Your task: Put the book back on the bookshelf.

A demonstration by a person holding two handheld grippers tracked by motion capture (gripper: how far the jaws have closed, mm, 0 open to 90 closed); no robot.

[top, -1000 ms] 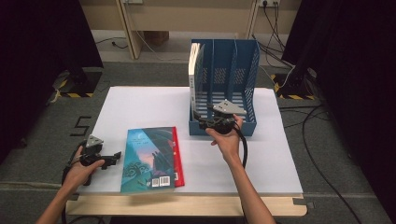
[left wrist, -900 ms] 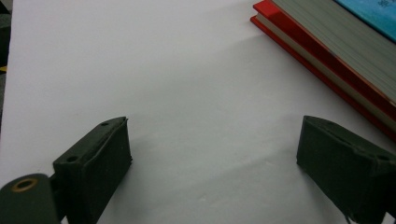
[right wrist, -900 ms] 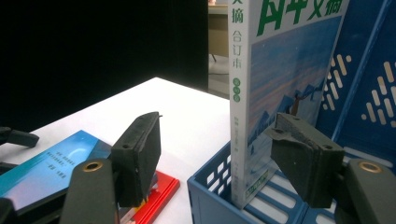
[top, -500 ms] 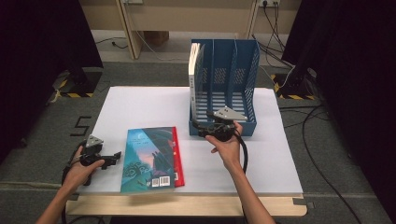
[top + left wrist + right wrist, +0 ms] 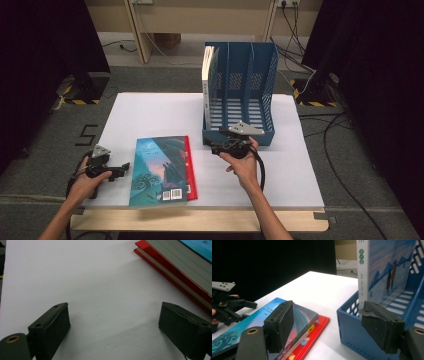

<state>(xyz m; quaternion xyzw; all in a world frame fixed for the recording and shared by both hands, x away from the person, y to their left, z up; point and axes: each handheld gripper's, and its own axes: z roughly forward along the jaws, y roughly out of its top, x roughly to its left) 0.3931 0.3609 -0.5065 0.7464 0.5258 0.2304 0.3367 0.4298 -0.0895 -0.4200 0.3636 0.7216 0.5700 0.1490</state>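
Note:
A blue-covered book point(image 5: 157, 167) lies on top of a red book point(image 5: 189, 165) at the table's near left. A blue slotted file rack point(image 5: 240, 100) stands at the back middle, with a white-spined book point(image 5: 207, 75) upright in its leftmost slot. My left gripper point(image 5: 125, 168) rests on the table left of the stacked books, open and empty; ahead of it lie the red book point(image 5: 160, 267) and the blue book point(image 5: 197, 247). My right gripper point(image 5: 214, 147) hovers open by the rack's near left corner point(image 5: 354, 325), facing the stack point(image 5: 262, 310).
The white table point(image 5: 150, 115) has free room behind the stacked books and to the right of the rack. Cables and stands lie on the floor around it. The rack's middle and right slots hold nothing.
My right gripper has drawn back from the rack's front toward the near edge and a little left. The left gripper and the books have not moved.

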